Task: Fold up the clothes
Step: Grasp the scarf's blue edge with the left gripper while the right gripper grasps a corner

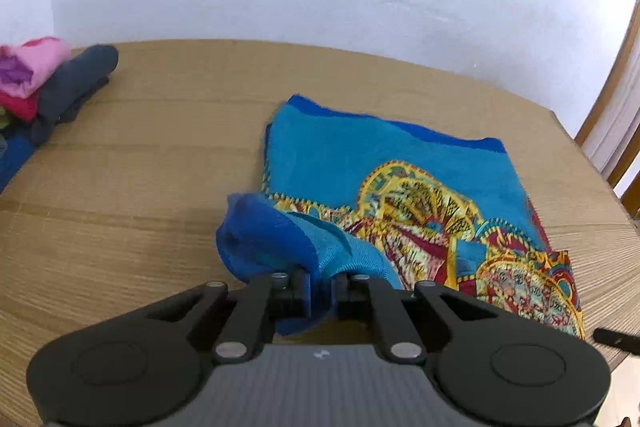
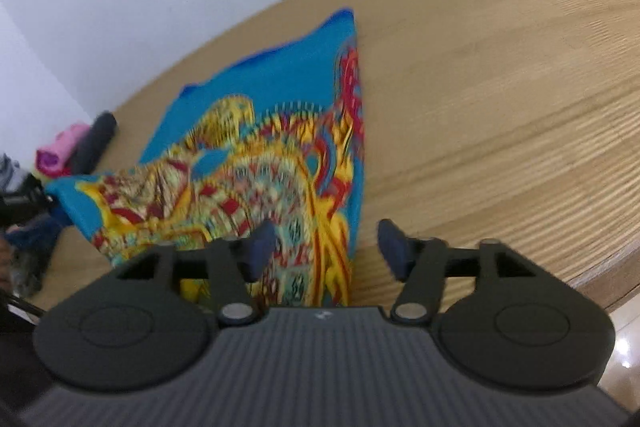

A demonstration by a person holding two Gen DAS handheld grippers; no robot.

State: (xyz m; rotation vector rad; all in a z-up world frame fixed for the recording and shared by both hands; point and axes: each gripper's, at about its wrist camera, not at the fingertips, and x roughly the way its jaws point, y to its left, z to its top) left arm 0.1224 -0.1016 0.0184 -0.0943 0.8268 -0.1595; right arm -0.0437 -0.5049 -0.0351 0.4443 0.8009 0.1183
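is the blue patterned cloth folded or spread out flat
Folded, not finished: the blue patterned cloth shows stacked layers at its left edge, and the left hand-held gripper pinches one bunched corner.

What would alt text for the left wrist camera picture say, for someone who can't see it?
A black handheld gripper pinches a bunched blue corner of a turquoise patterned cloth, which lies partly folded on a tan wooden table. At the far left edge sits a small pile of pink, red and dark grey clothes, with a white wall behind.
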